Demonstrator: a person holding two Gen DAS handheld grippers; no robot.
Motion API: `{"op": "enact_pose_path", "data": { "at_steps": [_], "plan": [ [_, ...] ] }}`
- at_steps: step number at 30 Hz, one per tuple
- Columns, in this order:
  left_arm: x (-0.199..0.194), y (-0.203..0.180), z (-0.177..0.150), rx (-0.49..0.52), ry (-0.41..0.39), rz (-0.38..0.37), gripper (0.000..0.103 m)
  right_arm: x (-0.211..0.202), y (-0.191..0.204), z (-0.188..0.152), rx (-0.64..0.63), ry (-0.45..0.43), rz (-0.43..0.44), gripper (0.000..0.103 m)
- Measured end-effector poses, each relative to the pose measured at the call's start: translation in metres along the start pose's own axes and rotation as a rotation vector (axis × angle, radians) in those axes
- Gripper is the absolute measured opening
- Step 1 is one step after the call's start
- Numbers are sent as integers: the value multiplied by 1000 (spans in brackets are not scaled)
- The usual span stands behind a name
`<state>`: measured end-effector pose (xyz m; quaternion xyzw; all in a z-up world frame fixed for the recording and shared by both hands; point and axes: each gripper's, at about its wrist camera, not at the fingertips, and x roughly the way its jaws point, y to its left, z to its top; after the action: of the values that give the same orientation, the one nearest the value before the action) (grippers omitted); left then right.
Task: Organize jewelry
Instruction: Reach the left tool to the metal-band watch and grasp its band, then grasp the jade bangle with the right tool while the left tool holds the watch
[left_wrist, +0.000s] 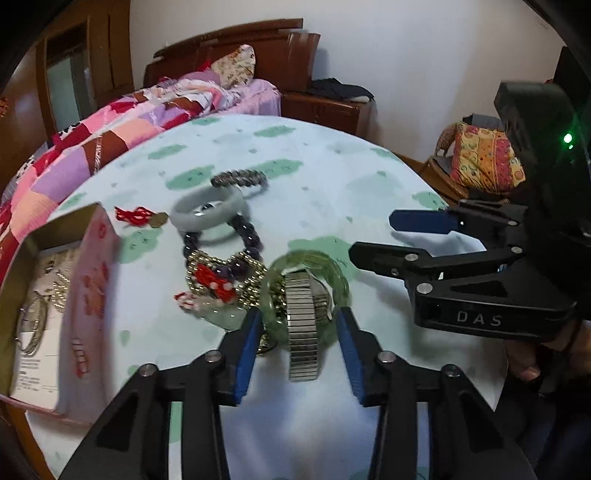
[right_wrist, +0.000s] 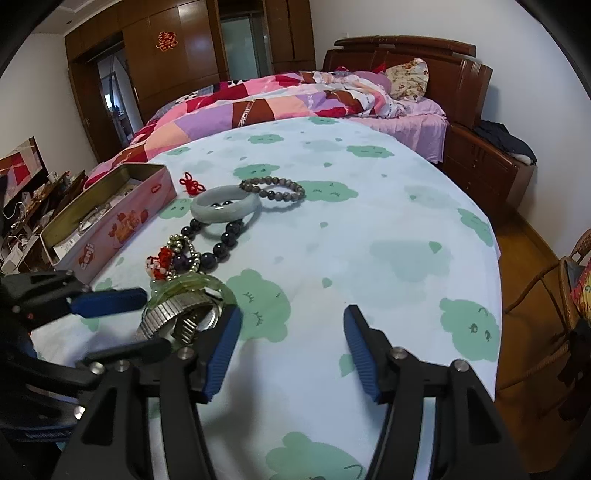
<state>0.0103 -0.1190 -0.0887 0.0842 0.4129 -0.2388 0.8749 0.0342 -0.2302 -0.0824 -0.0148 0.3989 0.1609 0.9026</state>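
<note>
A pile of jewelry lies on the cloud-print cloth. A silver watch band and a green bangle sit between the fingers of my open left gripper. Behind them lie a gold-and-red beaded piece, a dark bead bracelet, a pale grey bangle, a grey bead bracelet and a red knot charm. My right gripper is open and empty over bare cloth, right of the watch. It shows in the left wrist view.
An open pink tin box with jewelry inside stands at the left; it also shows in the right wrist view. A bed with a patchwork quilt lies beyond the table. A wicker chair stands at the right.
</note>
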Motion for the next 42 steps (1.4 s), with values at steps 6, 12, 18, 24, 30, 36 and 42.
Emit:
{"op": "enact_pose_path", "data": {
  "at_steps": [6, 12, 18, 24, 30, 36, 42],
  "plan": [
    [-13, 2, -1, -8, -36, -11, 15, 0, 1, 0, -2, -2, -1, 61],
    [-54, 6, 10, -26, -177, -29, 14, -1, 1, 2, 4, -4, 4, 61],
    [-86, 10, 25, -39, -269, -29, 14, -1, 13, 6, -23, -2, 50, 61],
    [-109, 16, 33, -52, -337, -32, 14, 8, 29, 11, -69, 23, 52, 60],
    [-116, 30, 35, -85, -359, -14, 14, 28, 36, 12, -95, 94, 60, 33],
    [-114, 41, 33, -111, -351, 0, 14, 25, 38, 9, -101, 99, 82, 10],
    [-116, 45, 29, -126, -345, 12, 14, 9, 35, 15, -74, 47, 88, 9]
  ]
}}
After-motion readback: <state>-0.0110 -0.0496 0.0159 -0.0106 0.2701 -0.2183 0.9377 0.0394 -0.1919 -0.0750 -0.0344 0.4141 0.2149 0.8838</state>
